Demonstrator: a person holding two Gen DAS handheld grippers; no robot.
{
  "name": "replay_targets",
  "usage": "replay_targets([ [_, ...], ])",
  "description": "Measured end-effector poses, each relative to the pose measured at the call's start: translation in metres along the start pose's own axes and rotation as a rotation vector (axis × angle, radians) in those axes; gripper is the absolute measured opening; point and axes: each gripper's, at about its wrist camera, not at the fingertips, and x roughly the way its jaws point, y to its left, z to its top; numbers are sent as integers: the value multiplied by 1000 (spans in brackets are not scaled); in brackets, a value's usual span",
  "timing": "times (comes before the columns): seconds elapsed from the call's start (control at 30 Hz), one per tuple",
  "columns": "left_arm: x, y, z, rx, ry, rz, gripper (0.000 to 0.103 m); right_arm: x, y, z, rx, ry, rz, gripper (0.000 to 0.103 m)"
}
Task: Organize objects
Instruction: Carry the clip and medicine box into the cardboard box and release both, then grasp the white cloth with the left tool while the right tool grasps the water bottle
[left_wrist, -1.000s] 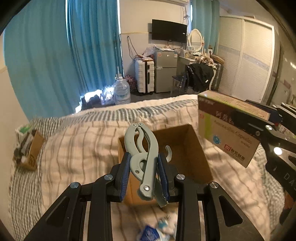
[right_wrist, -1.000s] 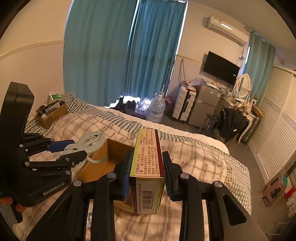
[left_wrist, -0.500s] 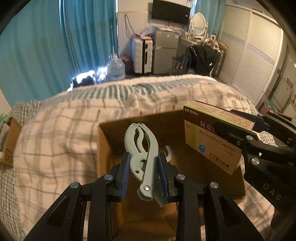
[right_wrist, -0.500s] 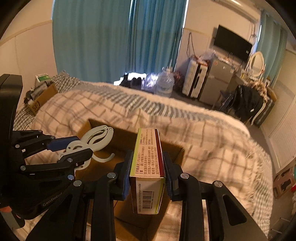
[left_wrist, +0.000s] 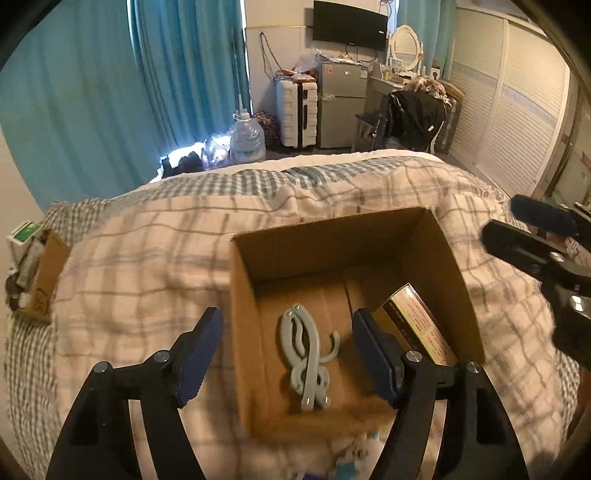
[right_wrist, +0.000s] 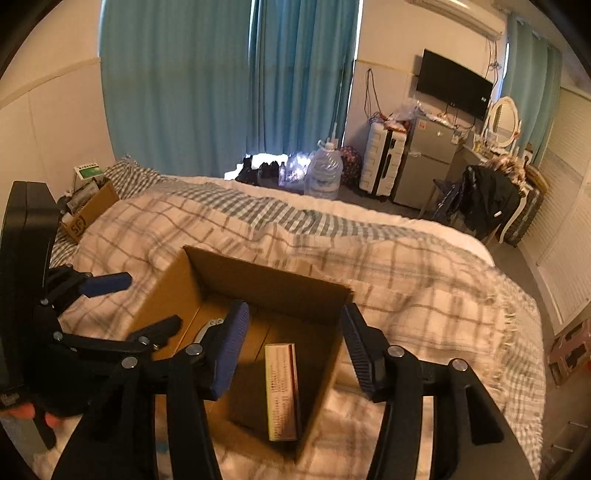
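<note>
Left gripper (left_wrist: 288, 350): spread wide, empty. Right gripper (right_wrist: 295, 345): spread wide, empty. One cardboard box (left_wrist: 458, 273) on plaid blanket (left_wrist: 147, 266), holding one grey clip (left_wrist: 304, 354) between left fingers, one medicine carton (right_wrist: 282, 391) at 6 o'clock below right gripper.

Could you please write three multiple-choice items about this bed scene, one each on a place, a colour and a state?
1. Where does the grey plastic folding hanger lie?
A. in the open brown cardboard box
B. on the plaid blanket
C. in the left gripper

2. What colour are the pads of the left gripper?
A. red
B. blue
C. white

3. How is the right gripper?
A. shut on the medicine carton
B. shut, holding nothing
C. open

Answers: 1 A, it rests on the box floor. 2 B, both pads show blue. 3 C, its fingers are spread, and the medicine carton sits in the box.
</note>
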Motion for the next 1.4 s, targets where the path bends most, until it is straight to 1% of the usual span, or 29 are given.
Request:
replay_targets([
  [0.03, -9, 3, -1, -9, 2, 2, 84, -8, 1, 0, -4, -5, -2, 60],
  [0.07, -20, 6, -5, -19, 1, 1, 87, -21, 1, -1, -11, -11, -7, 64],
  [0.13, -43, 10, -15, -31, -10, -4, 94, -47, 5, -6, -36, -21, -26, 69],
  [0.2, -61, 13, -24, -34, -12, 1, 97, -73, 9, -13, -61, -26, -49, 79],
  [0.23, -72, 14, -32, -32, -11, -4, 100, -83, 11, -18, -69, -28, -55, 81],
  [0.3, -88, 14, -46, -28, 0, -11, 102, -106, 19, -28, -97, -19, -41, 88],
  [0.33, -94, 15, -51, -27, 9, -13, 102, -113, 21, -31, -107, -14, -34, 89],
  [0.4, -107, 17, -70, -27, 25, -11, 102, -130, 33, -46, -150, 6, -22, 90],
  [0.5, -116, 15, -101, -21, 60, 19, 102, -143, 48, -71, -195, 30, -16, 90],
  [0.6, -119, 9, -135, -1, 79, 55, 102, -145, 61, -98, -202, 57, 18, 90],
  [0.7, -119, 3, -169, -15, 75, 86, 102, -141, 73, -127, -197, 85, 45, 90],
  [0.77, -116, 0, -188, -29, 84, 73, 102, -134, 77, -143, -193, 104, 56, 90],
  [0.8, -115, -1, -197, -55, 82, 65, 102, -127, 80, -155, -188, 119, 64, 90],
  [0.87, -111, -1, -209, -109, 87, 42, 102, -113, 78, -168, -166, 161, 73, 90],
  [0.9, -108, -2, -214, -122, 95, 36, 102, -104, 77, -178, -135, 192, 92, 90],
  [0.97, -101, -8, -222, -102, 114, 41, 102, -97, 74, -186, -100, 221, 115, 90],
  [1.0, -97, -11, -225, -82, 128, 52, 100, -94, 72, -191, -84, 237, 123, 90],
  [1.07, -91, -19, -231, -42, 139, 50, 87, -91, 73, -196, -77, 246, 129, 90],
  [1.13, -85, -23, -234, -26, 147, 20, 63, -90, 76, -198, -86, 255, 127, 90],
  [1.17, -82, -25, -235, -20, 147, 1, 55, -90, 78, -199, -91, 258, 127, 90],
  [1.2, -82, -28, -235, -12, 143, -23, 34, -90, 80, -199, -97, 261, 128, 90],
  [1.23, -82, -30, -236, -10, 141, -46, 19, -91, 83, -199, -100, 263, 130, 90],
  [1.27, -83, -30, -236, -12, 140, -59, 15, -92, 86, -200, -104, 267, 131, 90],
  [1.33, -91, -25, -234, -36, 119, -82, 12, -91, 93, -200, -111, 283, 125, 90],
  [1.4, -103, -18, -231, -47, 87, -77, 12, -91, 101, -203, -120, 297, 126, 90],
])
